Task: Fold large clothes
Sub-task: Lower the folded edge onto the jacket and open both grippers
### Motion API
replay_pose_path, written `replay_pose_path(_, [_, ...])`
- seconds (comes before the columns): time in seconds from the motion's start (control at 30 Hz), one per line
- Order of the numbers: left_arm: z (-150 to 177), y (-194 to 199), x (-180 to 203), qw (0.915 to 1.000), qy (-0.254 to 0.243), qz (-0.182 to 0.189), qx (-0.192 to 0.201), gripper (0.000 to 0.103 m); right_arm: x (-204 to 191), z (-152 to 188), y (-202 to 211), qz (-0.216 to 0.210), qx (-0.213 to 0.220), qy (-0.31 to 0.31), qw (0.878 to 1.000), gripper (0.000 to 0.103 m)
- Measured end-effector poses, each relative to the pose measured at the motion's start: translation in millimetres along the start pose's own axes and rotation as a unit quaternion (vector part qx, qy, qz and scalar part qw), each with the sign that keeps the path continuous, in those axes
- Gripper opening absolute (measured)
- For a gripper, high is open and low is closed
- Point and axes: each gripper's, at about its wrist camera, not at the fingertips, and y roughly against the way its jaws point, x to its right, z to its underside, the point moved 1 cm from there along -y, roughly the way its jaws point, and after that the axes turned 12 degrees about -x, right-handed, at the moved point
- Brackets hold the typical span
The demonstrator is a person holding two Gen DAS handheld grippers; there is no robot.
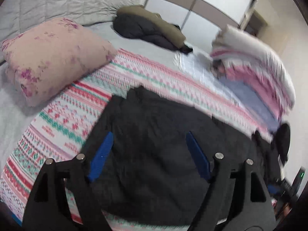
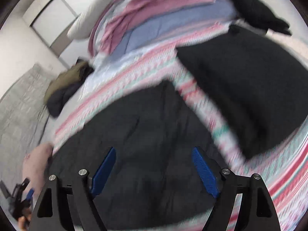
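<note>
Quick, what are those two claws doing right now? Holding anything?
Left claw: open, holding nothing, above the black garment.
Right claw: open, holding nothing, above it too.

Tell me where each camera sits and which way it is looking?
Left wrist view: sits on the left gripper, looking down along its open blue fingers at a dark padded garment on the pink-and-green patterned blanket, with a pink flowered pillow beyond.
Right wrist view: sits on the right gripper, open above the same dark garment; a black folded piece lies beside it, and the left gripper shows at the lower left.
Both share the garment, the blanket and an olive-and-navy jacket.
</note>
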Motion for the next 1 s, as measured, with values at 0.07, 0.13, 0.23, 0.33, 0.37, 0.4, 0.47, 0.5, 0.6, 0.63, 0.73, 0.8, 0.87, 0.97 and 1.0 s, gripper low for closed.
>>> replay_pose_path(0.07, [12, -13, 1, 0.9996, -0.014, -0.019, -0.014, 0.079, -6, 19, -11, 0.002, -0.009, 0.028, 1.0, 0.083])
replay_pose_path(0.13, [21, -29, -11, 0.9979, -0.009, -0.051, -0.039, 0.079, -7, 30, -22, 0.021, -0.013, 0.051, 0.998, 0.083])
replay_pose_path(0.23, [19, -47, -33, 0.9958, 0.021, -0.065, -0.06, 0.079, -6, 34, -35, 0.052, -0.018, 0.068, 0.996, 0.083])
replay_pose_path(0.33, [18, -66, -51, 0.9938, 0.036, -0.052, -0.091, 0.079, 3, 32, -60, 0.083, -0.041, 0.077, 0.993, 0.083])
replay_pose_path(0.37, [19, -71, -53, 0.9929, 0.042, -0.047, -0.101, 0.079, 4, 33, -66, 0.081, -0.048, 0.08, 0.992, 0.084])
replay_pose_path(0.4, [19, -76, -55, 0.9923, 0.045, -0.048, -0.105, 0.079, 5, 31, -71, 0.081, -0.051, 0.083, 0.992, 0.086])
replay_pose_path(0.47, [21, -76, -48, 0.992, 0.036, -0.061, -0.104, 0.079, 6, 30, -82, 0.083, -0.061, 0.084, 0.991, 0.087])
replay_pose_path(0.5, [22, -75, -44, 0.9917, 0.03, -0.069, -0.104, 0.079, 7, 30, -85, 0.085, -0.065, 0.083, 0.991, 0.088])
replay_pose_path(0.6, [20, -70, -44, 0.9906, 0.044, -0.08, -0.102, 0.078, 5, 28, -88, 0.096, -0.069, 0.087, 0.989, 0.088])
replay_pose_path(0.63, [20, -63, -45, 0.9906, 0.054, -0.082, -0.094, 0.078, 5, 28, -83, 0.094, -0.069, 0.086, 0.989, 0.088])
replay_pose_path(0.73, [18, -32, -43, 0.9917, 0.075, -0.096, -0.04, 0.078, 7, 32, -46, 0.072, -0.027, 0.058, 0.995, 0.088])
replay_pose_path(0.8, [20, -14, -22, 0.9935, 0.048, -0.103, 0.001, 0.078, 13, 31, -22, 0.039, 0.017, 0.027, 0.999, 0.088])
replay_pose_path(0.87, [24, -16, 7, 0.9954, -0.002, -0.095, -0.003, 0.078, 19, 31, -10, 0.001, 0.037, -0.009, 0.999, 0.088])
replay_pose_path(0.97, [37, -36, 63, 0.992, -0.09, -0.079, -0.041, 0.078, 23, 29, -22, -0.017, 0.005, -0.029, 0.999, 0.088])
replay_pose_path(1.0, [40, -43, 83, 0.989, -0.116, -0.075, -0.053, 0.078, 23, 29, -25, -0.016, -0.004, -0.034, 0.999, 0.088])
